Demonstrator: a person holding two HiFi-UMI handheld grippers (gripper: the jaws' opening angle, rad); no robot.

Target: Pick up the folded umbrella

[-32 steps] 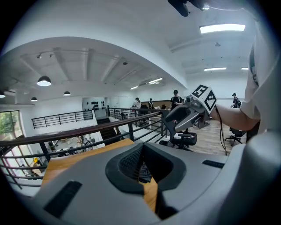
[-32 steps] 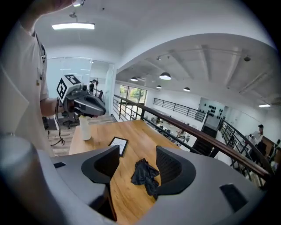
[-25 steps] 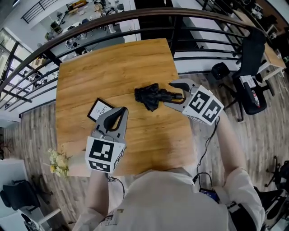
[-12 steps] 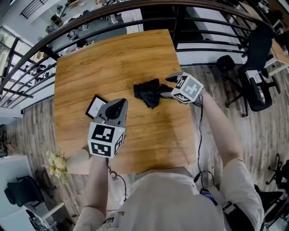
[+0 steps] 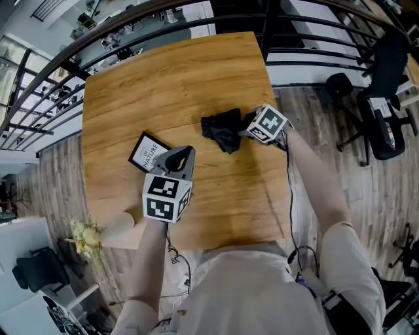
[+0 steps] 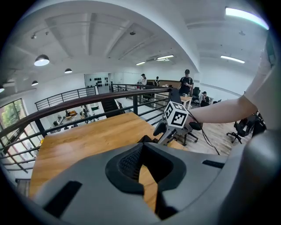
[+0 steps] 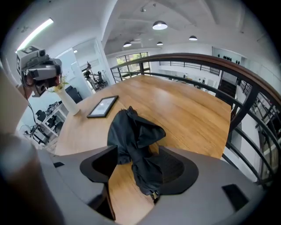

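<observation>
The folded black umbrella [image 5: 222, 129] lies crumpled on the right side of the wooden table [image 5: 163, 78]. My right gripper [image 5: 243, 127] comes at it from the right. In the right gripper view the umbrella [image 7: 134, 140] fills the gap between the two jaws, and both pads touch its fabric, so the right gripper [image 7: 138, 165] is shut on it. I cannot tell whether it is off the wood. My left gripper [image 5: 186, 152] hovers over the table's front middle, shut and holding nothing. From the left gripper [image 6: 140, 162] I see the umbrella [image 6: 145, 139] only as a dark edge.
A black-framed picture [image 5: 149, 152] lies flat on the table left of my left gripper. A white vase [image 5: 121, 226] with pale flowers [image 5: 85, 239] stands at the front left corner. A dark railing [image 5: 163, 19] runs behind the table, and an office chair [image 5: 383, 118] stands at the right.
My right gripper moved in over the umbrella's near end and its jaws came together on it. The left gripper stayed shut and drifted slightly toward the middle.
</observation>
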